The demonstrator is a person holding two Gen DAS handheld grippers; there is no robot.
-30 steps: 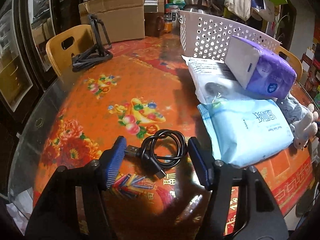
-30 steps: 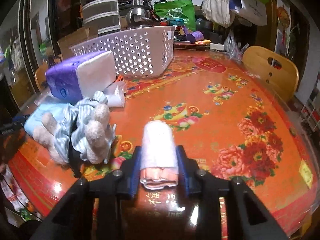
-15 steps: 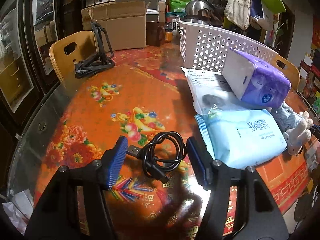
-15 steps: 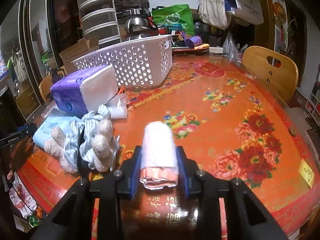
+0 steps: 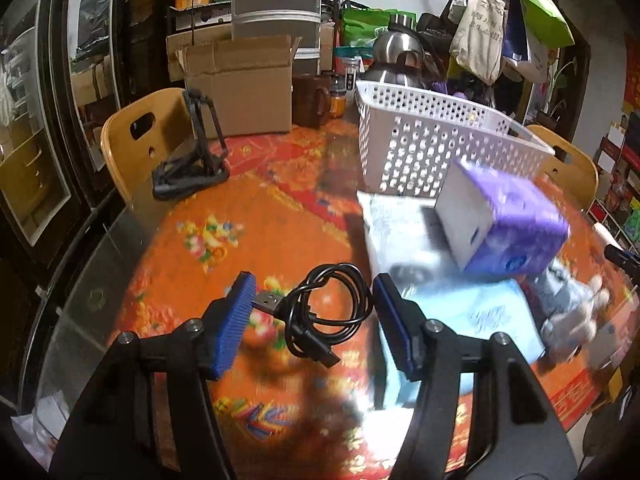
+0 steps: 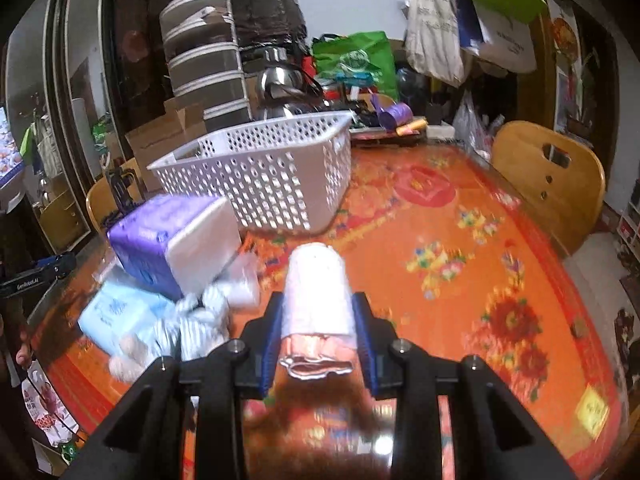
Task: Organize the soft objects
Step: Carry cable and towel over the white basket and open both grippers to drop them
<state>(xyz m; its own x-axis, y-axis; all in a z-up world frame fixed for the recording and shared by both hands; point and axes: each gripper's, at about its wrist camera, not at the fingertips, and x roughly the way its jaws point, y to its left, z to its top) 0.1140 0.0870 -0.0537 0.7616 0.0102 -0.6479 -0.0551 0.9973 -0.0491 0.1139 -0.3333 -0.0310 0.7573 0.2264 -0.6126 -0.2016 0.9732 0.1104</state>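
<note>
Right claw point(image 6: 318, 330) clenched on a rolled towel point(image 6: 316, 292), held level above the worktop point(image 6: 460, 248), short of the white basket point(image 6: 260, 176). Left claw point(image 5: 314, 320) spread wide, a coiled black cable point(image 5: 324, 308) between its blue pads point(image 5: 236, 328).

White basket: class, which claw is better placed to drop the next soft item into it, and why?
Right. The right claw is already shut on the rolled towel, facing the white basket. The left claw is open around a black cable.
</note>
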